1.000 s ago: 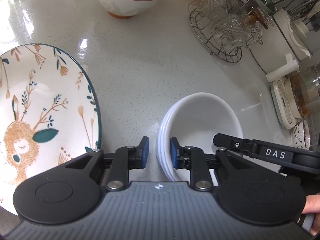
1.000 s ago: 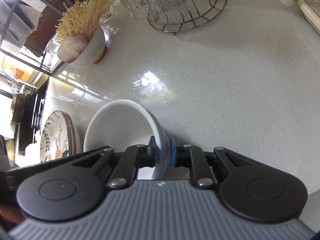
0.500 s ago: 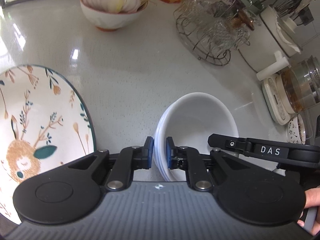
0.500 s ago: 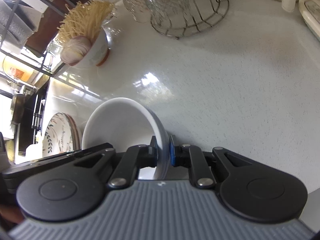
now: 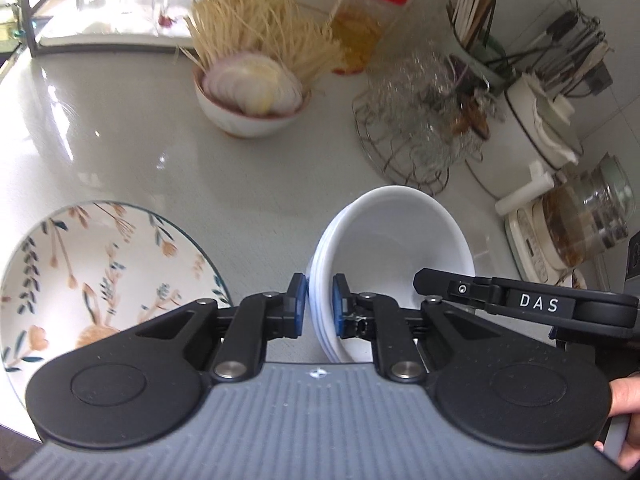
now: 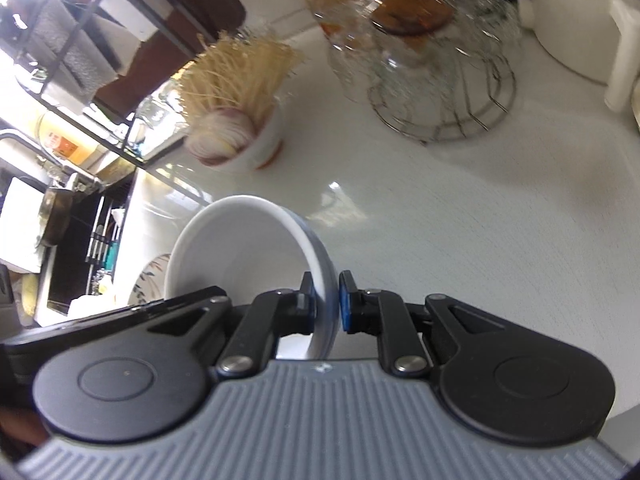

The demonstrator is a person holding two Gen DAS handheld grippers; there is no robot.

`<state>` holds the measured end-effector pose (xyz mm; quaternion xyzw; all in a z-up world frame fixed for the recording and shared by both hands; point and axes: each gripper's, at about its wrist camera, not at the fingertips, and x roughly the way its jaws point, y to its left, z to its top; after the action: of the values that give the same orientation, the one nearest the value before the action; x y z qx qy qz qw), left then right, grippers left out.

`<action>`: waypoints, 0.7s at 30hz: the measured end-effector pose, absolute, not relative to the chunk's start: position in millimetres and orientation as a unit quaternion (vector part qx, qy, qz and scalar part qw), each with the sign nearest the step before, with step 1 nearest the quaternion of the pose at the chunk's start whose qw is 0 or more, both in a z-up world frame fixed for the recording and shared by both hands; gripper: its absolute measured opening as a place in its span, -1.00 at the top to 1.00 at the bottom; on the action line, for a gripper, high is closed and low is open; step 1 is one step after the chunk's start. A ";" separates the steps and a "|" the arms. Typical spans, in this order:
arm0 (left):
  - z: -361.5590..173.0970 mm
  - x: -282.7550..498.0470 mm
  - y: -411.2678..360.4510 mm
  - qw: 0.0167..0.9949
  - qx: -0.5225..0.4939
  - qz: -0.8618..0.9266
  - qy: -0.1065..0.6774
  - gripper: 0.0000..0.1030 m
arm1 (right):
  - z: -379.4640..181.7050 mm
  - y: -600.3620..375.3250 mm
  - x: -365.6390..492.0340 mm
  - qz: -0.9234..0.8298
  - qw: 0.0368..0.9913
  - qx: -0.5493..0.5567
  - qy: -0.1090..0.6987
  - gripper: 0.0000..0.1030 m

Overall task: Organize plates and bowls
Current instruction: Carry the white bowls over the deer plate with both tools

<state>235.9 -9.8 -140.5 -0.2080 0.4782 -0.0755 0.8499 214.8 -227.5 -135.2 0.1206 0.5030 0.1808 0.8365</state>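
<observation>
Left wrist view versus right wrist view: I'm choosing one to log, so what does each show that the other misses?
Left only: the chopstick holder, kettle, most of the floral plate.
Right only: a dark shelf rack, the sink area.
Both: white bowls, each rim clamped by a gripper, onion bowl, red-lidded jar, wire basket.

The stacked bowls near the middle are plain white, and the plate to their left is cream with a dark teal rim and a pattern of orange flowers, teal leaves and an orange-brown rabbit. Far beyond them a white bowl with an orange-red foot holds purple-edged white onion slices and pale yellow noodles, and to its right stands a jar of amber contents with a red lid. The counter is pale grey with fine speckles, and both grippers are black with blue pads on a ribbed grey body.
</observation>
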 end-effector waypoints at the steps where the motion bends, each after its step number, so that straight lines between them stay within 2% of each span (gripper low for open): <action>1: -137.9 235.1 -6.8 0.852 -0.208 -0.074 0.475 0.68 | -132.5 -224.3 215.5 0.184 0.837 0.119 0.501 0.71; 21: -95.7 195.8 78.3 0.881 -0.244 -0.026 0.404 0.68 | -93.8 -136.2 215.1 0.250 0.844 0.079 0.468 0.71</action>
<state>195.8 78.3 -95.7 -0.2437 0.4038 -0.0256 0.8814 215.1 -136.2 -93.8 0.0785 0.4684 0.2505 0.8436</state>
